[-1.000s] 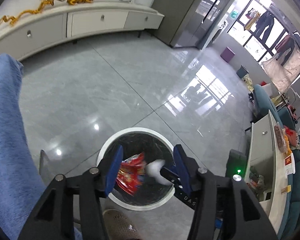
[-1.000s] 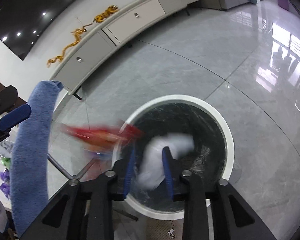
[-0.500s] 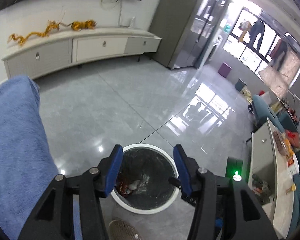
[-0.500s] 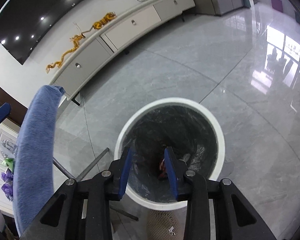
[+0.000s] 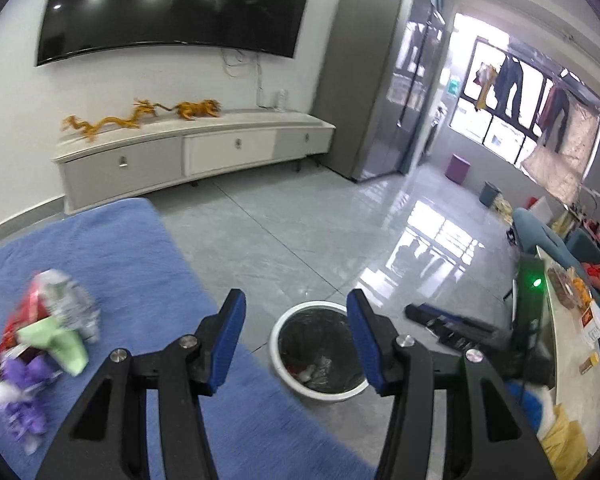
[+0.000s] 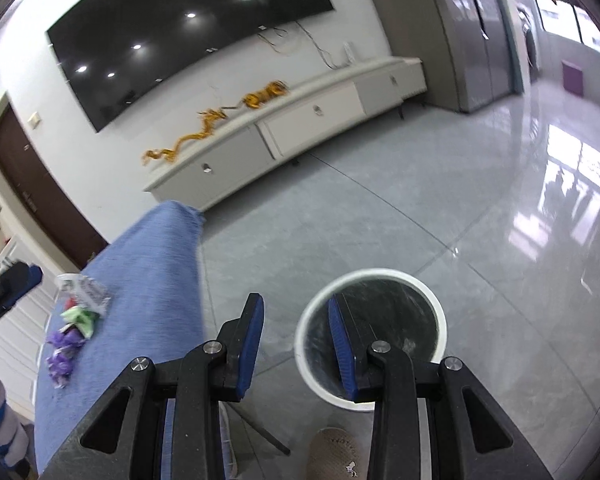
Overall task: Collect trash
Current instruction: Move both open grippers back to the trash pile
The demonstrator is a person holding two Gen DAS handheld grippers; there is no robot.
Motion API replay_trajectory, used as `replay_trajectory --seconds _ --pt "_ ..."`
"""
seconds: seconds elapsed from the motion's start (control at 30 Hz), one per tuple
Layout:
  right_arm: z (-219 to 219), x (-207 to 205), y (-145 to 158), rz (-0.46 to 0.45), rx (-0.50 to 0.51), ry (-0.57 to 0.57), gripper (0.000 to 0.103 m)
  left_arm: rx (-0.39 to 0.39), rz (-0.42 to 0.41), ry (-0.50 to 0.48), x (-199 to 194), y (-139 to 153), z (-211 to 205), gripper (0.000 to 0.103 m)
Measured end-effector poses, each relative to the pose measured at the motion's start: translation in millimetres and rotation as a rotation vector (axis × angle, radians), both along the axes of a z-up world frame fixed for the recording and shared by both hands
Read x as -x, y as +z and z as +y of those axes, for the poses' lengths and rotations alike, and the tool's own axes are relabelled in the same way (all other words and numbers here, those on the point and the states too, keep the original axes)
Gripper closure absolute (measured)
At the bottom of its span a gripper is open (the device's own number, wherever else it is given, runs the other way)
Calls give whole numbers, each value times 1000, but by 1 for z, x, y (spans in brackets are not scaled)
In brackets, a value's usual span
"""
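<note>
Both tongs, left (image 5: 296, 344) and right (image 6: 296, 342), apart, empty; risked scattering crumpled wrappers (image 5: 44, 344) off blue-clothed desk (image 5: 140, 264), missing white round bin (image 5: 320, 350).

A large black wall screen (image 5: 172, 8) fills the upper left on a white wall, reflecting ceiling spots. Below it runs a long pale low cabinet (image 5: 196, 152) carrying golden dragon figures (image 5: 140, 118). Glossy grey floor tiles (image 5: 340, 224) mirror the bright windows (image 5: 512, 92) at upper right.
</note>
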State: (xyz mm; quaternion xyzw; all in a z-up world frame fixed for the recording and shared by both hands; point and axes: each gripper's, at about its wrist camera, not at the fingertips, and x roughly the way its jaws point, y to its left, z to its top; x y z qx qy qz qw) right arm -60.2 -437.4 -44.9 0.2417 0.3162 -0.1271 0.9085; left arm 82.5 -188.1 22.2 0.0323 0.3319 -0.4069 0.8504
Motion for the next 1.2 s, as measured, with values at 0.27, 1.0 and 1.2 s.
replay_trajectory --seconds 0.27,1.0,1.2 --pt "58 -3 50 -54 77 80 71 39 -10 152 4 2 115 52" --pt "175 -66 71 -65 153 345 63 71 73 548 -22 -44 317 37" --pt "187 -101 52 -41 135 412 63 25 154 524 -41 -77 297 37"
